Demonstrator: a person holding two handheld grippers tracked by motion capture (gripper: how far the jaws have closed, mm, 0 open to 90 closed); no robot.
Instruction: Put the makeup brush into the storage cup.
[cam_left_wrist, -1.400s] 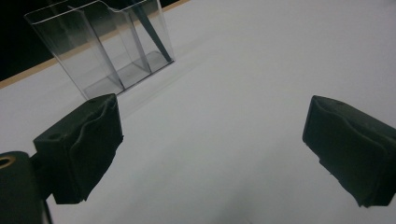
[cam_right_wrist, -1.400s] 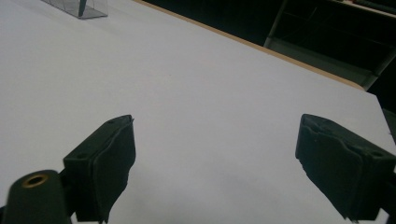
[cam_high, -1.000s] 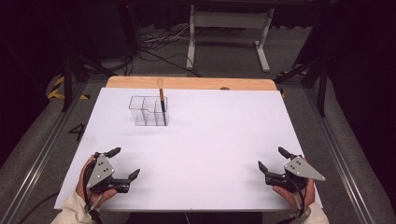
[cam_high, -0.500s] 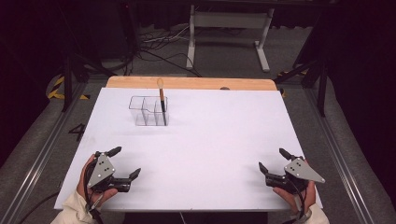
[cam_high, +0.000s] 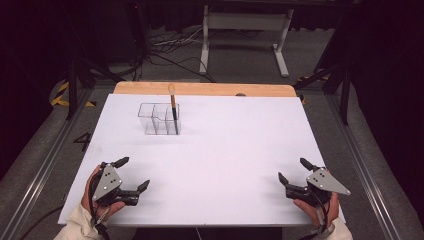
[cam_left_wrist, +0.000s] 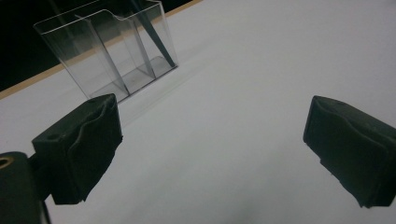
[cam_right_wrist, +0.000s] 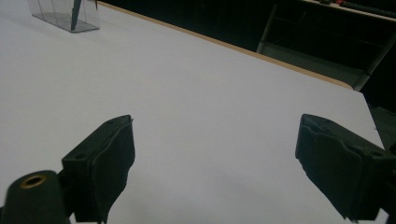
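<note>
A: What stands on the white surface (cam_high: 225, 150)?

B: A clear plastic organiser (cam_high: 159, 119) with upright dividers, toward the far left, near the wooden edge. A dark-handled brush (cam_high: 173, 106) with a pale tip stands tilted in its right-hand compartment.

A: And the tongs?

B: The left tongs (cam_high: 134, 173) sit at the near left, jaws spread wide and holding nothing. The right tongs (cam_high: 295, 171) sit at the near right, also wide and holding nothing. Both are well apart from the organiser.

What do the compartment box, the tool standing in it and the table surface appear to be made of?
Box: clear, glossy plastic by the look; the table shows through its walls. Tool: likely a wooden handle with a dark lower part; material unclear. Table: matte white covering over a wood-coloured board, visible along the far edge.
</note>
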